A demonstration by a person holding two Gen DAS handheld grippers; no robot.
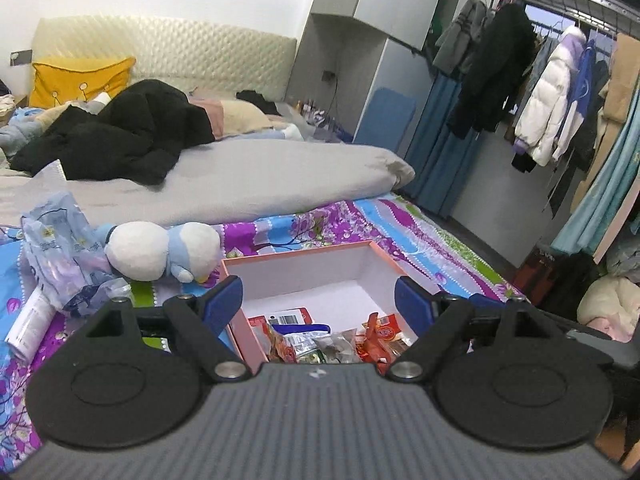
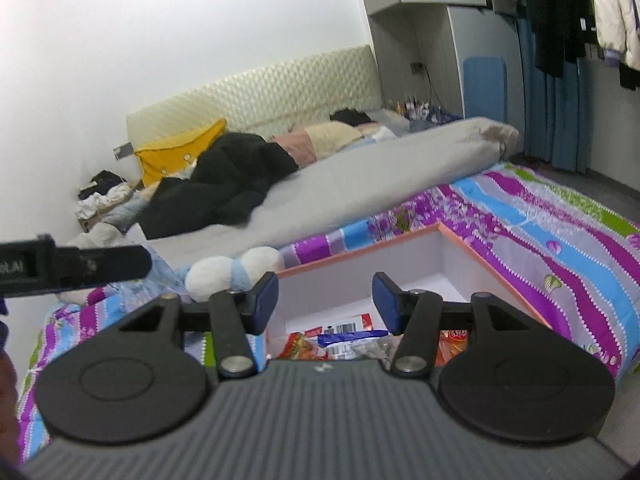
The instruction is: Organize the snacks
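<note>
- Left gripper (image 1: 319, 294) fingers spread wide, empty.
- Right gripper (image 2: 325, 300) fingers half apart, also empty.
- Snack packets (image 1: 336, 340) lie heaped in the pink-rimmed box (image 1: 304, 254) on the bed.
- Risk: a careless dip could crush packets or tip the box on soft bedding.

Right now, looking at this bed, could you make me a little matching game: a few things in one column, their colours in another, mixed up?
Things:
1. pillow
2. box rim
3. plush toy
4. jacket on the bed

Colours:
A. black
B. white and light blue
C. yellow
D. salmon pink

Pairs: 1-C, 2-D, 3-B, 4-A
</note>
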